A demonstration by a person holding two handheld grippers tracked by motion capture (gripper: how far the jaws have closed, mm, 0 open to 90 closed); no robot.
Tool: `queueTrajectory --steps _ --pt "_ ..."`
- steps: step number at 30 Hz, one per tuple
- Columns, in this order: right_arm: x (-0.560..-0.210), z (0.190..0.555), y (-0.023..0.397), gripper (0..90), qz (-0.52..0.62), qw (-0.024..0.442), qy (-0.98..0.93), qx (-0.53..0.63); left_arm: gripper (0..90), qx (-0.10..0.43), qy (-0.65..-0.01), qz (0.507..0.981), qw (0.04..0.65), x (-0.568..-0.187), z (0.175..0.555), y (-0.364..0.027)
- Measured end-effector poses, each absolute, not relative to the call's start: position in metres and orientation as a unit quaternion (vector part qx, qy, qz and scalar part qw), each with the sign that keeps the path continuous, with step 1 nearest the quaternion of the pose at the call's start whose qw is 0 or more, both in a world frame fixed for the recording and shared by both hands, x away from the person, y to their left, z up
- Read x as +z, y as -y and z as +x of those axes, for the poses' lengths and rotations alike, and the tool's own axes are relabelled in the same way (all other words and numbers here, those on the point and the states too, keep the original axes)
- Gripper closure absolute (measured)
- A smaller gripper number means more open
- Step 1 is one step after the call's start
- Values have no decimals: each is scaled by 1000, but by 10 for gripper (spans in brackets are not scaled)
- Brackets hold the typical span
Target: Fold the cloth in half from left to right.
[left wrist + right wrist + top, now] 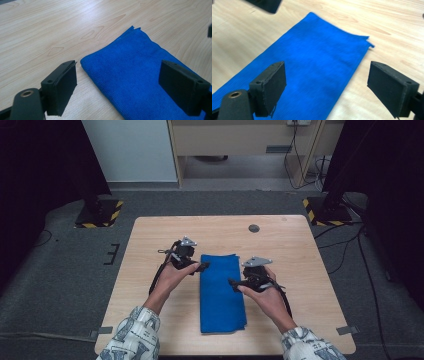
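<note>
A blue cloth point(221, 292) lies folded into a long strip down the middle of the wooden table point(290, 250). My left gripper point(202, 266) hovers at the cloth's far left corner, jaws open and pointing right. In the left gripper view the cloth point(132, 57) runs between the open pads of the left gripper point(118, 75), and neither pad touches it. My right gripper point(234, 282) is at the cloth's right edge, pointing left, also open. In the right gripper view the cloth point(317, 45) lies below the right gripper point(328, 72), and its far corner point(369, 41) is slightly curled.
A small dark round spot point(254, 228) marks the table's far side. Two black stands with yellow-black stripes point(100, 214) point(322, 211) sit on the grey floor beyond the table. Bare wood lies on both sides of the cloth.
</note>
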State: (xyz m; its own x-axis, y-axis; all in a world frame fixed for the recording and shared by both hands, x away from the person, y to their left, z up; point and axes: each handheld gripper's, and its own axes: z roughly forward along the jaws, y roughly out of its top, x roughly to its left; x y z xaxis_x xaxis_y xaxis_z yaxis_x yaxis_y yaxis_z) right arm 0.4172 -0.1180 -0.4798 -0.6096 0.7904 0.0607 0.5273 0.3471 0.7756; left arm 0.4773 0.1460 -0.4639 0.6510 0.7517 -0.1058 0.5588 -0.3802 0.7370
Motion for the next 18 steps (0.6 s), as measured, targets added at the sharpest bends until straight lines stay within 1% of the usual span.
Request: queueTrajectory --steps 4,8,18 --pt "-481 433 121 198 411 169 -807 390 144 126 -401 822 383 -467 480 -146" --pt "-484 448 122 259 408 172 -812 381 158 126 -408 819 383 -472 485 -149" --pt "-490 474 116 280 412 173 -816 367 183 128 -421 814 379 -478 491 -155"
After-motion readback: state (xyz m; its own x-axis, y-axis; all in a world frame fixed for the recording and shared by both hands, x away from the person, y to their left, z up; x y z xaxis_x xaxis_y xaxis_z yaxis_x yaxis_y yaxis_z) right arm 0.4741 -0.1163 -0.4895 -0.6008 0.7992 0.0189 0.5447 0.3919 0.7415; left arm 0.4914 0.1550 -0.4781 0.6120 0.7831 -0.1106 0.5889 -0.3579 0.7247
